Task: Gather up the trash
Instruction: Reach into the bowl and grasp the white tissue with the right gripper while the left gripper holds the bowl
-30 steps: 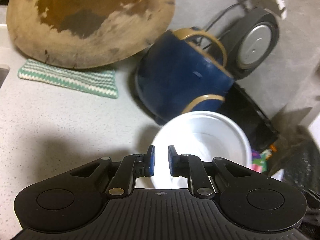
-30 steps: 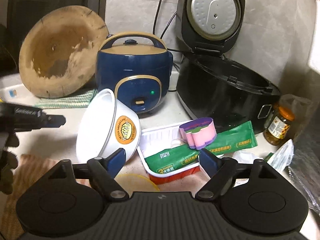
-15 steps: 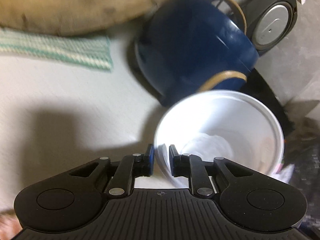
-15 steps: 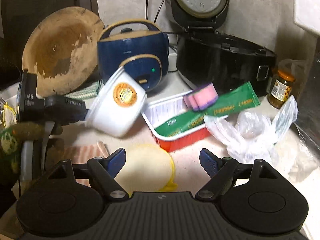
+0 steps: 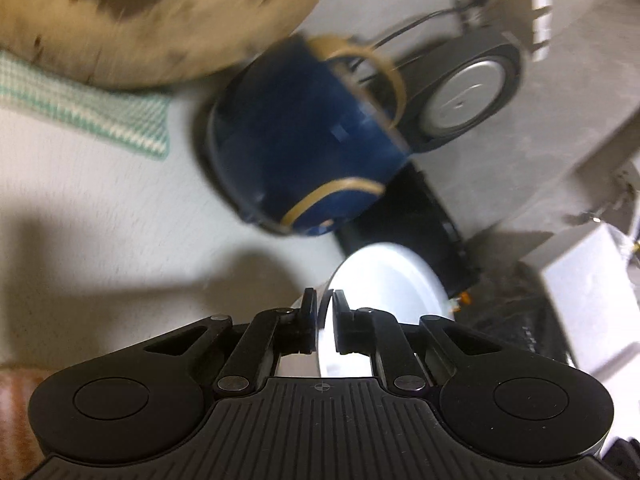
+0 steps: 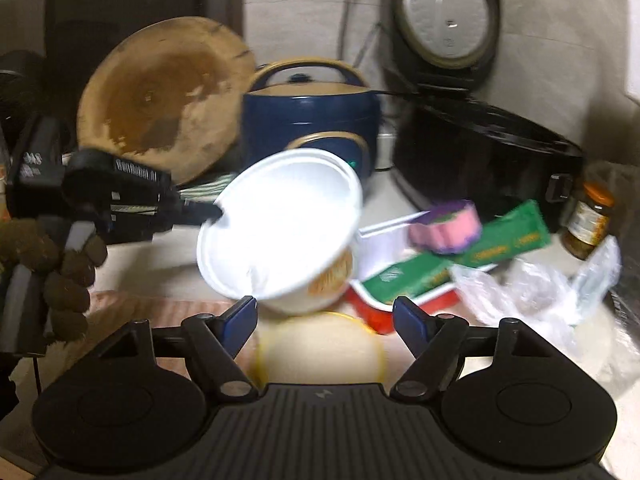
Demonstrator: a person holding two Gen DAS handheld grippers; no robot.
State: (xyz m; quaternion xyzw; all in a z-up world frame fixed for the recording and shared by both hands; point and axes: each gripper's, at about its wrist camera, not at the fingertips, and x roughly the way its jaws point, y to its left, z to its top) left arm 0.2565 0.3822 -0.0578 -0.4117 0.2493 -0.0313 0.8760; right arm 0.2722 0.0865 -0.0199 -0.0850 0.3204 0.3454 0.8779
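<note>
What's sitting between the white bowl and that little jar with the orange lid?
In the right wrist view, between white bowl and jar: a red-and-white tray holding a green packet and pink-purple piece.

My left gripper (image 6: pixel 216 212) pinches the rim of the noodle bowl (image 6: pixel 280 224), lifted and tipped in front of the small rice cooker (image 6: pixel 312 116), with the wooden board (image 6: pixel 160 96) leaning to its left on a cloth (image 5: pixel 100 112). Right of the bowl sits the tray (image 6: pixel 384 236) with a wrapper (image 6: pixel 460 256) and cup (image 6: pixel 446 228) in it, the big open cooker (image 6: pixel 488 152) behind. My right gripper (image 6: pixel 325 318), jaws closing on nothing, is over the lid (image 6: pixel 320 352); plastic bag (image 6: pixel 532 292) and jar (image 6: pixel 588 220) far right.
</note>
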